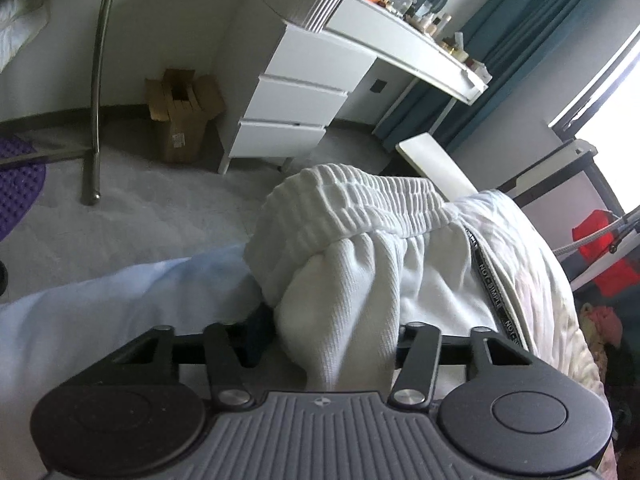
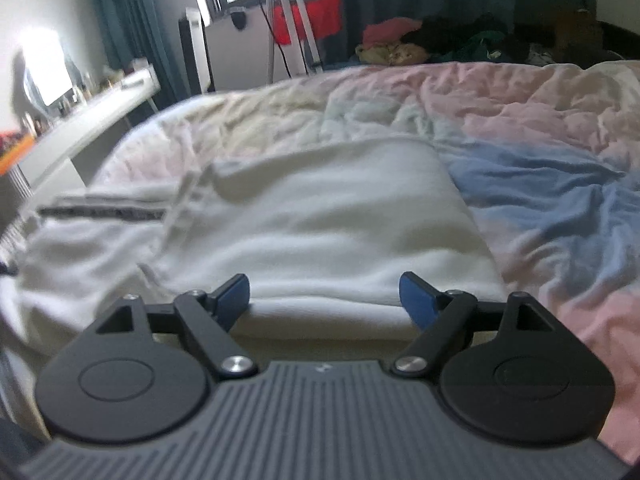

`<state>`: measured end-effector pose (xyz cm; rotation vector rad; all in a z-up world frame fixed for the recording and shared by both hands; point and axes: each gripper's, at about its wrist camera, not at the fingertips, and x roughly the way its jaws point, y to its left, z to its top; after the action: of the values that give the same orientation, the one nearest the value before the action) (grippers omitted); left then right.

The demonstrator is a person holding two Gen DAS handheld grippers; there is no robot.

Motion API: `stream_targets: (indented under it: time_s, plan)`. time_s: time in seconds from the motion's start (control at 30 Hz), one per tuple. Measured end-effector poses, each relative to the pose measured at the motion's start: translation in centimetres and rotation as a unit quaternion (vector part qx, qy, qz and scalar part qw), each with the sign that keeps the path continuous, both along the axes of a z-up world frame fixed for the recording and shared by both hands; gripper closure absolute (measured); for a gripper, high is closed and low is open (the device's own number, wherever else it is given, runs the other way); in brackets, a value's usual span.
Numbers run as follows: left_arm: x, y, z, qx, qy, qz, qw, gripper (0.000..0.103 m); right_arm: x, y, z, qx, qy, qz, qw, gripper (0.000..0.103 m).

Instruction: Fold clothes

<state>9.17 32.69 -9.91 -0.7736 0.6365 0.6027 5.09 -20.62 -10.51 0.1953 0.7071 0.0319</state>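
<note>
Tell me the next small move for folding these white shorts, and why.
Probably carry the left gripper across and lay its bunched waistband over the flat half of the white shorts on the bed. The left seems shut on raised cloth, while the right gripper is open over the flat fold.

A: Where do the trousers [image 2: 312, 224] lie?
B: Flat on the bed [image 2: 520, 128], folded edge just before the right gripper [image 2: 325, 300], between its spread fingers.
A: And the waistband [image 1: 352, 208]?
B: Bunched up over the left gripper [image 1: 340, 344], cloth draped between its arms.
A: Behind that?
B: Floor, then a drawer unit [image 1: 296, 104] under the worktop [image 1: 400, 40], bottles [image 1: 432, 20] on top. A cardboard box [image 1: 180, 116] stands left of the drawers, against the wall.
A: Far side of the bed?
B: A clothes heap [image 2: 432, 40], with a tripod [image 2: 292, 20] to its left.
</note>
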Motion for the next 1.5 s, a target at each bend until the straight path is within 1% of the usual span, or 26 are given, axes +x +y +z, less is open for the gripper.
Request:
stream_targets:
  time_s: [0.03,0.13,0.17,0.23,0.33,0.4,0.47,0.6,0.67,0.77,0.83,0.87,0.9,0.97,1.0,1.07,1.1,1.17,1.23,1.27,1.3,1.33,1.37,1.43,1.5]
  plan:
    - [0.0,0.2,-0.1,0.004,-0.002,-0.002,1.0000,0.055,0.1,0.2,-0.3,-0.006,0.004,0.001,1.000,0.019]
    - [0.2,-1.3,1.4,0.076,0.004,-0.021,0.9969,0.065,0.1,0.4,-0.9,-0.011,0.008,0.002,1.000,0.019]
    - [0.1,-1.9,2.0,0.094,0.002,-0.024,0.9952,0.069,0.1,0.2,-0.8,-0.005,0.007,0.000,1.000,0.019]
    - [-0.2,-3.0,3.4,0.117,-0.008,-0.026,0.9928,0.075,0.0,-0.1,-0.6,0.008,0.006,-0.004,1.000,0.019]
    - [-0.6,-5.7,6.0,0.168,-0.023,-0.035,0.9849,0.079,-0.2,-0.7,-0.3,0.027,0.004,-0.010,1.000,0.020]
    - [-0.7,-8.0,8.3,0.206,-0.041,-0.054,0.9762,0.081,-0.3,-1.0,-0.1,0.039,0.003,-0.015,0.999,0.020]
    - [-0.8,-10.3,10.7,0.236,-0.064,-0.075,0.9668,0.082,-0.4,-1.4,0.1,0.052,0.001,-0.019,0.998,0.019]
    - [-1.1,-16.0,15.1,0.282,-0.112,-0.118,0.9454,0.082,-0.9,-2.9,1.0,0.098,-0.011,-0.040,0.994,0.019]
    - [-1.2,-19.2,17.1,0.302,-0.136,-0.139,0.9331,0.083,-1.2,-3.8,1.5,0.115,-0.018,-0.053,0.992,0.019]
    - [-1.5,-25.4,18.5,0.330,-0.169,-0.164,0.9141,0.085,-1.6,-5.3,2.2,0.121,-0.030,-0.074,0.989,0.019]
    - [-1.6,-30.0,18.7,0.349,-0.190,-0.182,0.8995,0.087,-1.9,-6.5,2.4,0.130,-0.035,-0.090,0.987,0.019]
    - [-1.7,-32.1,18.6,0.356,-0.197,-0.192,0.8932,0.088,-2.0,-7.3,2.5,0.136,-0.037,-0.099,0.985,0.019]
    - [-1.1,-34.7,18.3,0.367,-0.199,-0.206,0.8850,0.088,-2.2,-8.1,2.6,0.145,-0.039,-0.112,0.982,0.019]
    - [-0.5,-39.3,17.2,0.389,-0.199,-0.245,0.8656,0.088,-2.5,-9.9,2.5,0.164,-0.041,-0.137,0.976,0.019]
    - [-0.5,-41.3,16.0,0.393,-0.199,-0.263,0.8583,0.088,-2.7,-10.7,2.5,0.173,-0.042,-0.150,0.973,0.019]
    - [-0.5,-45.2,13.7,0.401,-0.198,-0.299,0.8430,0.088,-3.0,-12.1,2.3,0.191,-0.043,-0.166,0.966,0.019]
    - [-0.7,-46.7,12.3,0.402,-0.197,-0.315,0.8369,0.088,-3.1,-12.7,2.2,0.200,-0.044,-0.172,0.964,0.019]
    - [-0.9,-49.6,8.8,0.396,-0.185,-0.359,0.8248,0.088,-3.5,-13.8,2.0,0.216,-0.046,-0.186,0.957,0.019]
    - [-1.4,-52.1,4.7,0.385,-0.161,-0.414,0.8095,0.088,-3.4,-14.6,1.7,0.232,-0.045,-0.196,0.952,0.019]
    - [-1.7,-53.1,2.6,0.385,-0.145,-0.443,0.7964,0.088,-3.4,-15.0,1.4,0.239,-0.043,-0.200,0.949,0.019]
    - [-2.0,-54.0,0.6,0.386,-0.133,-0.465,0.7852,0.088,-3.3,-15.3,1.2,0.247,-0.042,-0.204,0.946,0.019]
    - [-2.3,-54.8,-1.1,0.390,-0.121,-0.480,0.7763,0.088,-3.2,-15.6,1.0,0.256,-0.039,-0.203,0.944,0.019]
    - [-2.5,-55.1,-2.4,0.399,-0.111,-0.485,0.7700,0.088,-3.1,-15.8,0.7,0.267,-0.036,-0.199,0.942,0.019]
    - [-3.2,-54.7,-3.2,0.413,-0.110,-0.489,0.7602,0.088,-3.0,-16.1,0.1,0.293,-0.032,-0.195,0.935,0.019]
    - [-3.8,-54.4,-3.9,0.426,-0.111,-0.493,0.7503,0.078,-3.0,-16.5,-0.4,0.323,-0.031,-0.192,0.926,0.018]
